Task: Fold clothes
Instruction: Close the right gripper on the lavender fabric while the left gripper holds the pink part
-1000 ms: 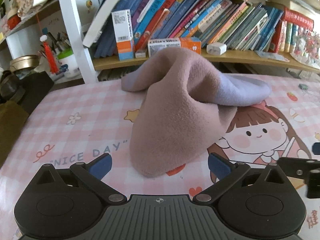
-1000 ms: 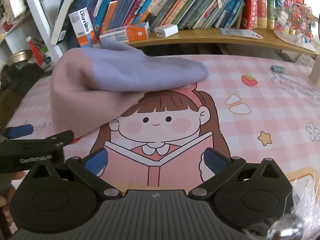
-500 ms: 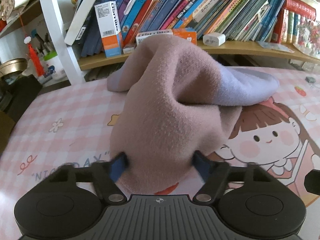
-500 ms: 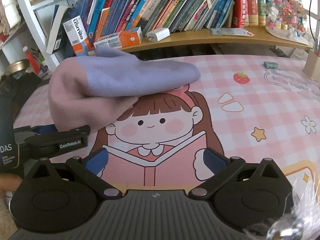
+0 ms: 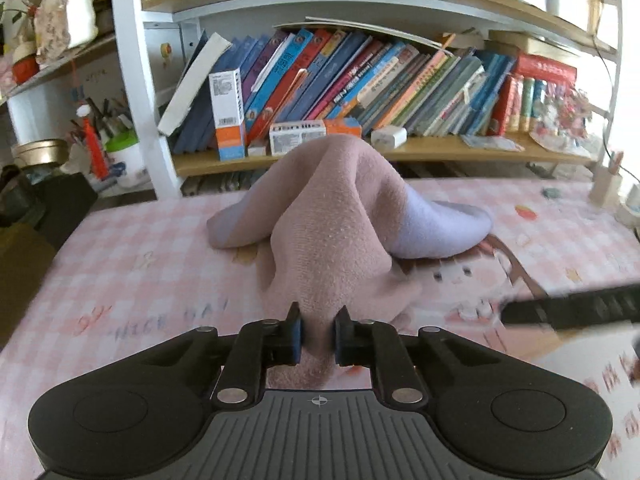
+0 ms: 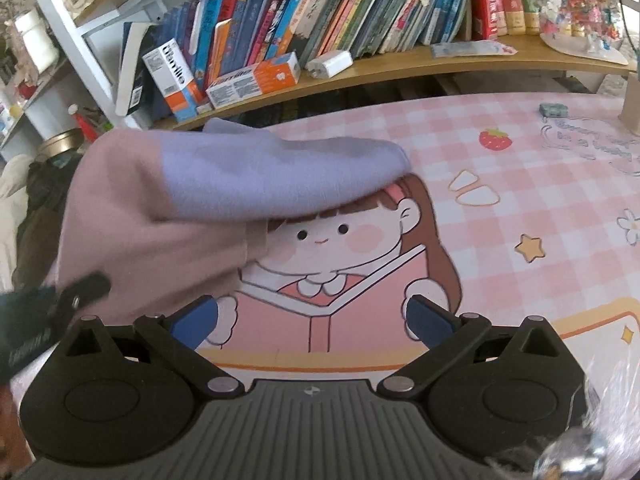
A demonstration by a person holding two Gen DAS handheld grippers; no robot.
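A fleecy pink-and-lavender garment [image 5: 332,232] lies heaped on the pink checked table mat [image 5: 140,260]. My left gripper [image 5: 318,336] is closing its jaws on the garment's near pink edge, and the blue pads press on the bunched fabric between them. In the right wrist view the garment [image 6: 160,220] drapes at the left, its lavender half [image 6: 260,176] lying over the cartoon girl's head. My right gripper [image 6: 312,320] stands open above the mat's book picture, nothing between its fingers, just right of the garment. The left gripper [image 6: 52,308] shows blurred at that view's left edge.
A wooden shelf packed with books [image 5: 360,80] and small boxes [image 5: 298,134] runs along the back of the table. A pen pot and clutter [image 5: 120,160] stand at the far left. A small grey item [image 6: 553,110] lies on the mat at the far right.
The left gripper moved up to the garment's near edge, shut on it and pulled it up and back; the pink part now stands taller. The right gripper stayed put and open.
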